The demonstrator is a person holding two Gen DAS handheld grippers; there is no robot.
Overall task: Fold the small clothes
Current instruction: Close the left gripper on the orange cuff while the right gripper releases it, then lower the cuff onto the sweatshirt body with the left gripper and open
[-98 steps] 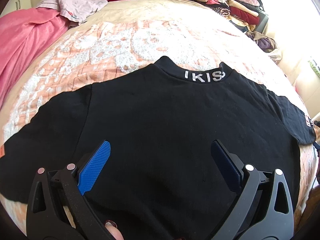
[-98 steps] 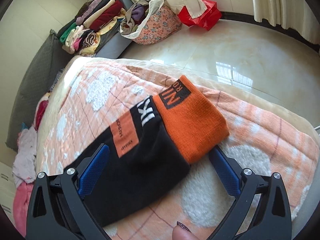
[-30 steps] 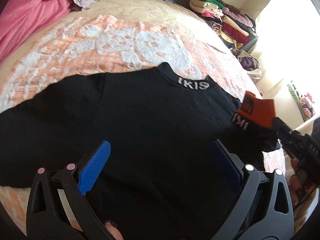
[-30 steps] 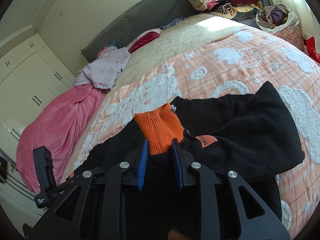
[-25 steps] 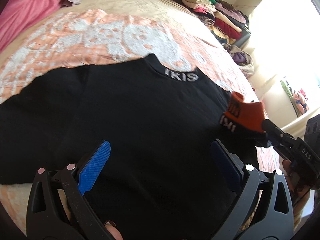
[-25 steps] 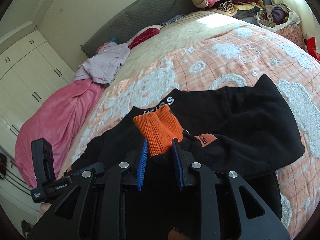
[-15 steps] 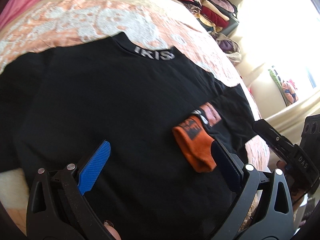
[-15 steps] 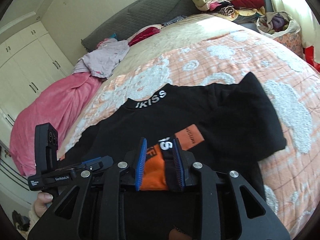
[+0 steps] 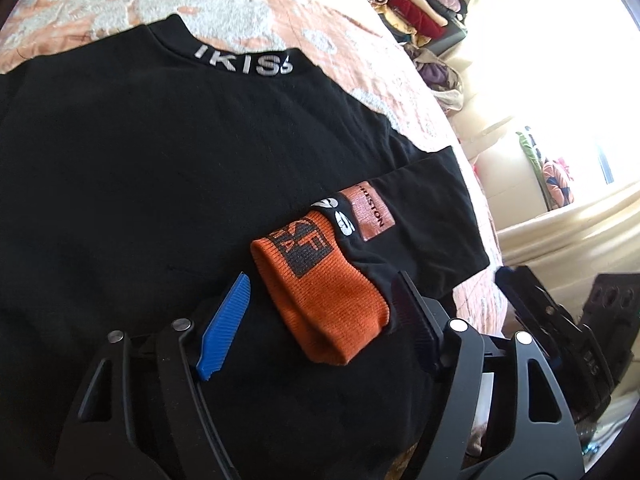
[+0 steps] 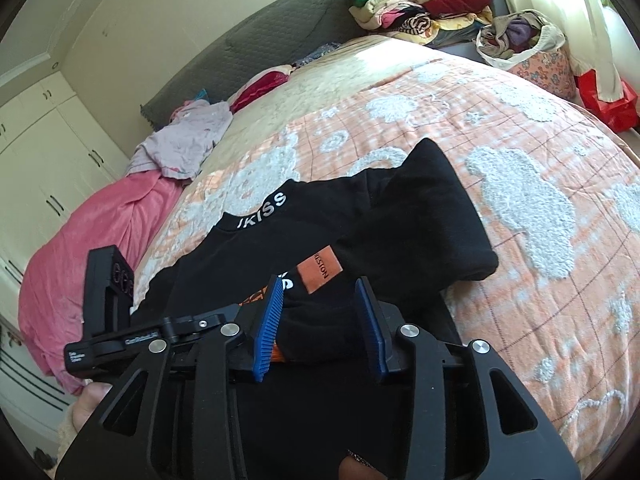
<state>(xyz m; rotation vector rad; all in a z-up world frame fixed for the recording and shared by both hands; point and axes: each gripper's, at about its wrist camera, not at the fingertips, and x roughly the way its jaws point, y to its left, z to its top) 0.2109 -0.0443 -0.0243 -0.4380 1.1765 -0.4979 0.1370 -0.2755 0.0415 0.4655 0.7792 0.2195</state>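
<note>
Peach-and-white bedspread covers the bed, and a black sweatshirt lies spread flat on it, back up, with white "IKISS" lettering across the collar. Its right sleeve is folded inward across the body of the sweatshirt, so the orange ribbed cuff rests on the black fabric below the collar, with a rust-coloured patch just above the cuff on the sleeve. The left gripper hangs low over the sweatshirt with its jaws spread wide, one blue pad on each side of the cuff, neither pressing it. The right gripper sits over the folded sleeve at the sweatshirt's right edge, jaws apart, with the black sleeve fabric lying between its fingers unclamped. Beyond the sweatshirt's collar, a lilac garment and a pink blanket lie toward the grey headboard, and stacked folded clothes sit past the bed's far corner
</note>
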